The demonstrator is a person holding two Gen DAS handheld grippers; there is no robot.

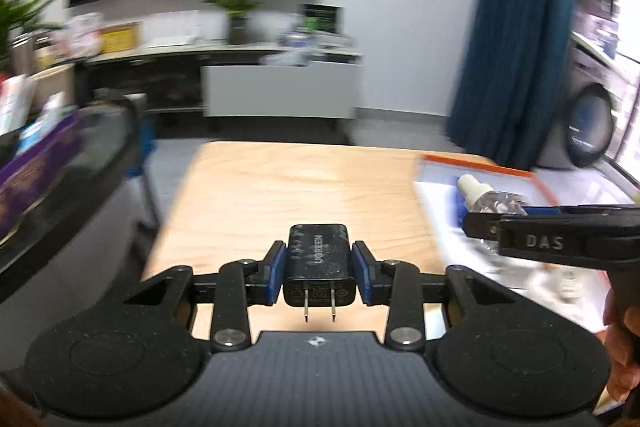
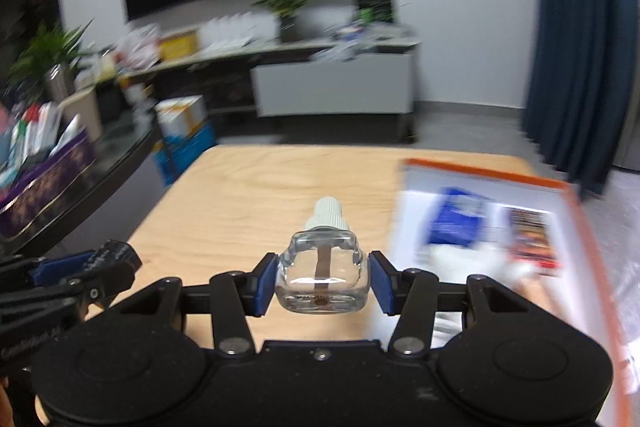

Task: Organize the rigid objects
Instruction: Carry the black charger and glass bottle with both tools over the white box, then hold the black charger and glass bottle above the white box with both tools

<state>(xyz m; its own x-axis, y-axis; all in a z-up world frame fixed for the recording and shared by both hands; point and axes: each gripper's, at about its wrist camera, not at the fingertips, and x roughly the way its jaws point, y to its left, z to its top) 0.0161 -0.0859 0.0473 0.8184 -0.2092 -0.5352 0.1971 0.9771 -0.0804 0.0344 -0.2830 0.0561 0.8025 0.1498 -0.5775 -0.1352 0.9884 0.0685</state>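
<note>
The charger (image 1: 319,265), a black plug-in block with its two prongs pointing back toward the camera, was clenched between the blue pads of the left tool (image 1: 319,273) and held clear above the wooden table (image 1: 280,187), apparently so that it could be carried to wherever it belonged. The right tool (image 2: 323,277) gripped a small clear glass bottle (image 2: 322,275) with a white ribbed cap (image 2: 328,213), cap pointing away and a wick visible through the glass; it too hung above the table rather than resting on it. Gripping each item across its flat sides likely kept it from twisting in transit. To the right lay a shallow white tray (image 2: 472,171) with an orange rim, already holding a blue packet (image 2: 456,221) and a colourful card-like item (image 2: 532,239), though blur made their details uncertain. In the left wrist view the right tool (image 1: 480,225) appeared over the near edge of that tray, which suggested the tray was the collecting place. With both tools loaded and neither item set down, the sorting seemed to be in its carrying step. The main risk was the smooth glass slipping between the pads, or the prongs catching the rim on the way in.
</note>
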